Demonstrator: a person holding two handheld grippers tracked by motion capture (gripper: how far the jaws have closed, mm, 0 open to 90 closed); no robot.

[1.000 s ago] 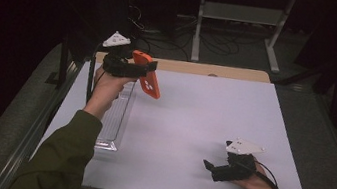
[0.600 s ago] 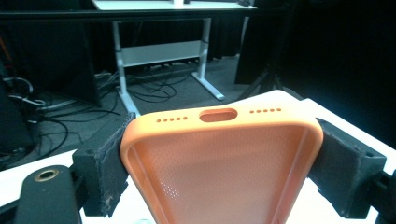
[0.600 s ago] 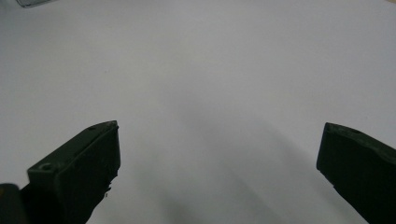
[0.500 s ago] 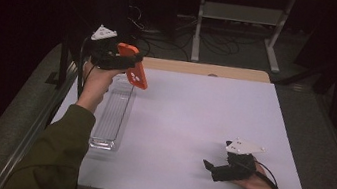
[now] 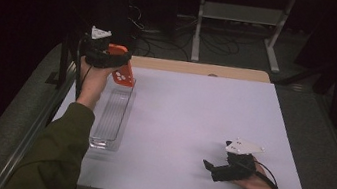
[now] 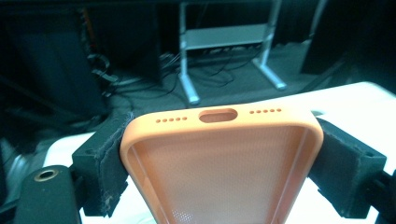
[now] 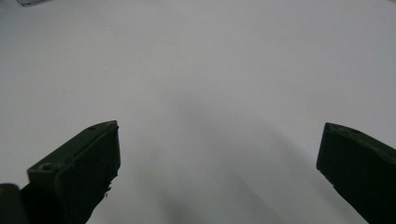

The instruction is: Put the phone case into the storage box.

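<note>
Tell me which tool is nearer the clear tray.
Left. The left tool, gripping an orange phone case, hangs above the clear tray's far end. The right tool rests open on the table's near right, well apart from it.

left gripper (image 5: 121, 68) grips orange phone case (image 5: 123, 73) above clear tray (image 5: 111, 121).

Your left gripper (image 5: 119, 67) carried back and left toward the table's far left corner, orange phone case (image 5: 123, 71) moved with it in your jaws, now over the far end of the clear tray (image 5: 111, 116), case hanging lower.
</note>
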